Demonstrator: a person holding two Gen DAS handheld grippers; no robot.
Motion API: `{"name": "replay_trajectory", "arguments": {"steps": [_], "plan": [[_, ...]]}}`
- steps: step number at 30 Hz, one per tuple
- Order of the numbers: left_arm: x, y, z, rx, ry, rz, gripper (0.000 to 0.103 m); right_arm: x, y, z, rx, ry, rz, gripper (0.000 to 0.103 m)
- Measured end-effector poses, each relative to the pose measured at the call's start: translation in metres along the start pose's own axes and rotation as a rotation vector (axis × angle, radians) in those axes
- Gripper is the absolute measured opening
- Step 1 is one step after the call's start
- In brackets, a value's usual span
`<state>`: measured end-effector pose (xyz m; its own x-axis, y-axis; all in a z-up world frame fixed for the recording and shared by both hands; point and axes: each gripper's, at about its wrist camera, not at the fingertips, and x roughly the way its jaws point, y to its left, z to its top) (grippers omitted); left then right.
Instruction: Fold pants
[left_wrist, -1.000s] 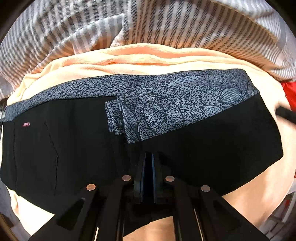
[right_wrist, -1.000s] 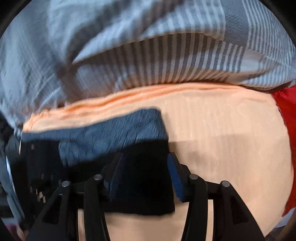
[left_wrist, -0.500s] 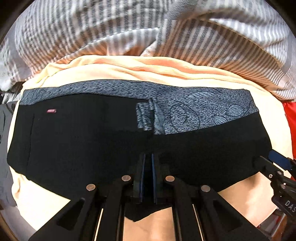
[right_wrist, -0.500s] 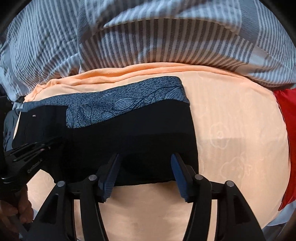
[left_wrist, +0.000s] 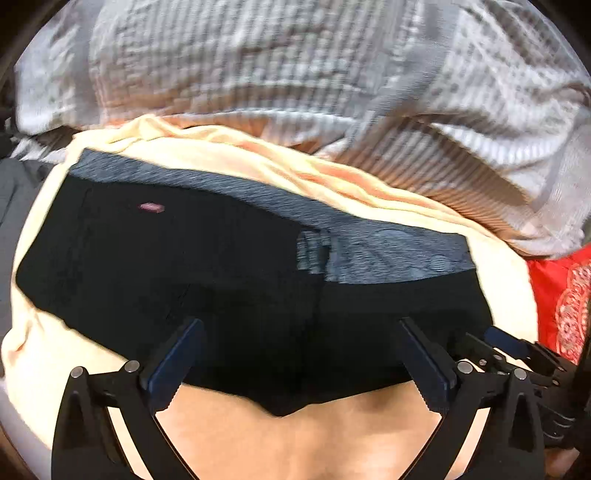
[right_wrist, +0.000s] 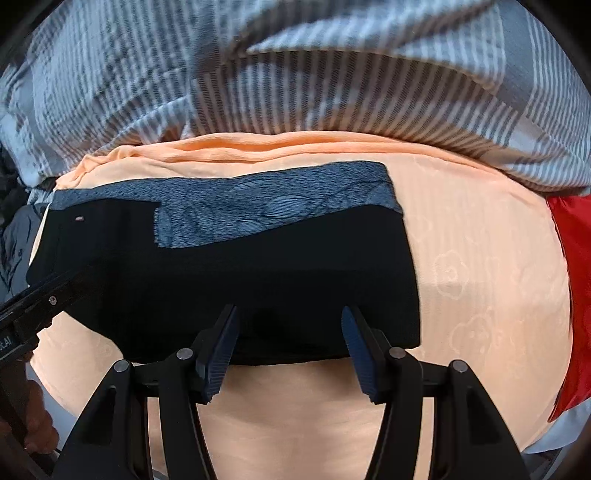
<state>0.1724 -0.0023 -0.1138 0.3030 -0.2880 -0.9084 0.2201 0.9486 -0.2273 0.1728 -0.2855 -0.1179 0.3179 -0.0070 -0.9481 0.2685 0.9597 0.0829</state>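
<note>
Nearest the left camera, the left tool (left_wrist: 301, 343), its jaws just swung wide, hangs over the folded black pants (left_wrist: 221, 288) without gripping them. From its own camera the right tool (right_wrist: 290, 330) stands half spread, nothing pinched. Pants lie on the peach sheet (right_wrist: 480, 258). Beyond, a striped blanket (right_wrist: 332, 74); only the right view shows a hand (right_wrist: 37, 421).

Both wrist cameras look steeply down, close over folded pants (left_wrist: 229, 280) on peach sheet (right_wrist: 480, 266) (shared ground), side by side.
</note>
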Motion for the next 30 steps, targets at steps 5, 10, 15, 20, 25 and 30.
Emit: {"name": "replay_trajectory", "arguments": {"steps": [5,10,15,20,25,30], "plan": [[0.013,0.026,-0.004,-0.075,0.046,-0.01,0.103,-0.004,0.022,0.0,-0.044,-0.001,0.006,0.061],[-0.002,0.074,-0.019,-0.208,0.033,-0.045,0.103,-0.007,0.045,-0.003,-0.09,0.003,0.027,0.061],[-0.026,0.135,-0.028,-0.395,-0.115,-0.023,0.103,-0.001,0.068,-0.005,-0.128,0.025,0.056,0.061],[-0.012,0.192,-0.034,-0.549,-0.124,-0.061,0.103,0.005,0.091,-0.009,-0.174,0.035,0.079,0.061],[0.008,0.212,-0.031,-0.585,-0.135,-0.063,0.103,0.015,0.11,-0.014,-0.223,0.055,0.086,0.061],[0.026,0.222,-0.025,-0.611,-0.156,-0.17,0.096,0.027,0.122,-0.019,-0.255,0.087,0.083,0.061]]}}
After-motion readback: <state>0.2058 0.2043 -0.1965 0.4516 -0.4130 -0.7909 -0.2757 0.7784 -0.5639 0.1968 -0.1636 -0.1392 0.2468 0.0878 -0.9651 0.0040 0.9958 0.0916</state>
